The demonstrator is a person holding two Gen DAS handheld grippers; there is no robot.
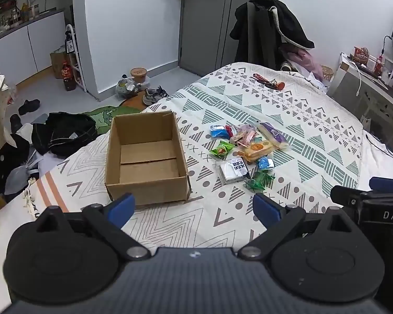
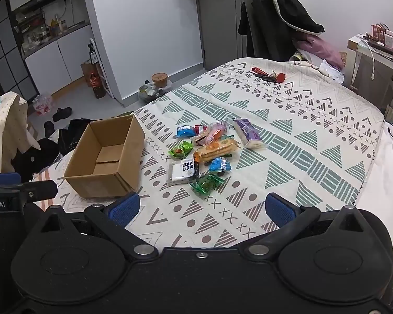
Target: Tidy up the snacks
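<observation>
Hovering above the patterned bed (image 1: 248,99), both tongs are spread wide and hold nothing: the left tongs (image 1: 193,209) point between the cardboard box (image 1: 146,157), just ahead to their left, and the snacks (image 1: 246,149), ahead to their right. From the right tongs (image 2: 201,209) the snacks (image 2: 206,149) lie straight ahead, the box (image 2: 104,157) ahead-left.

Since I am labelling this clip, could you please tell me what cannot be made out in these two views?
- Print on the snack packets: too small and blurred in both views.
- Lower packets in that pile: covered by those on top.
- Cardboard box near inside wall: hidden by its own rim in both views.
- Right gripper in the left wrist view: cut off by the frame's edge.
</observation>
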